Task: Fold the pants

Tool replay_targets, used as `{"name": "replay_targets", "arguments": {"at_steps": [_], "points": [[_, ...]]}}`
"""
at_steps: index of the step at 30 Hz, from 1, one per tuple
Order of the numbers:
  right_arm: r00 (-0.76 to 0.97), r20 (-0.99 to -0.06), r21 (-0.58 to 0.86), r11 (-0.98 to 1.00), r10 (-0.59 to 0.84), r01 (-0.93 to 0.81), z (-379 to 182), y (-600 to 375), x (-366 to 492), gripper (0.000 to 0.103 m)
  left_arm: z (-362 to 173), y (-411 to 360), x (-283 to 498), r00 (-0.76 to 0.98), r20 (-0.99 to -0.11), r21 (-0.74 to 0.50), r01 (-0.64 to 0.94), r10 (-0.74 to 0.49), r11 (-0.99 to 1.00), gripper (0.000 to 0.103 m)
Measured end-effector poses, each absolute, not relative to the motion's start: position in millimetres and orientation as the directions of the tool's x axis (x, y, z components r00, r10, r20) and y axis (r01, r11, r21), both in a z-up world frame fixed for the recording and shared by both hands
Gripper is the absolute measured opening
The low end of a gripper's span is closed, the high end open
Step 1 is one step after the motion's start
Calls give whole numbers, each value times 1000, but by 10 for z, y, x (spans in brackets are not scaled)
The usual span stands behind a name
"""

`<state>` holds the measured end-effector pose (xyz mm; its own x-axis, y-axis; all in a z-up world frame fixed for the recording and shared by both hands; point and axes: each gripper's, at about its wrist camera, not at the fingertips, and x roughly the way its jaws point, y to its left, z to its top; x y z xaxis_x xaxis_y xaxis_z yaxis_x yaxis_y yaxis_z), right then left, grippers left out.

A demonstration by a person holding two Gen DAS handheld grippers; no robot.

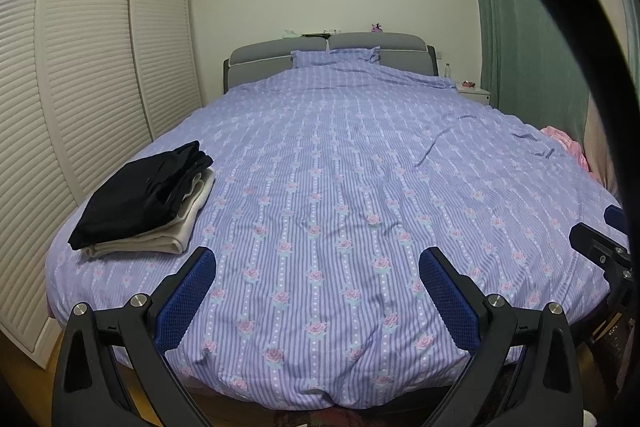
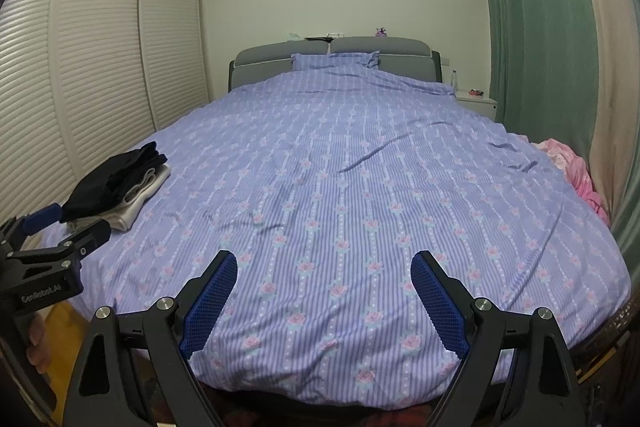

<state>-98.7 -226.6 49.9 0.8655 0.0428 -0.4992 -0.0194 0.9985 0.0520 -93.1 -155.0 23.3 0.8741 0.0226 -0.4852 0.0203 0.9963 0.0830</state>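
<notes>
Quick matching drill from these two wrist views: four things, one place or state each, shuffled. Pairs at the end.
1. black pants
2. pink cloth
3. pillow
4. right gripper

a. against the headboard
b. open, holding nothing
c. bed's right edge
d. folded, on top of the stack at the bed's left corner

Pairs: 1-d, 2-c, 3-a, 4-b

A wide bed (image 1: 320, 155) under a lilac striped rose-print cover is filling the pale-walled room, with white louvred wardrobe doors (image 1: 100, 67) standing left, green curtains (image 2: 536, 27) hanging right, and a grey padded headboard (image 2: 336, 49) behind.
</notes>
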Motion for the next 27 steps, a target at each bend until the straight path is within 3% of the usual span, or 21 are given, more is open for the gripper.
{"name": "replay_targets", "arguments": {"at_steps": [27], "points": [[856, -514, 66, 998, 48, -16, 429, -2252, -906, 90, 208, -1565, -893, 868, -496, 83, 19, 25, 996, 103]]}}
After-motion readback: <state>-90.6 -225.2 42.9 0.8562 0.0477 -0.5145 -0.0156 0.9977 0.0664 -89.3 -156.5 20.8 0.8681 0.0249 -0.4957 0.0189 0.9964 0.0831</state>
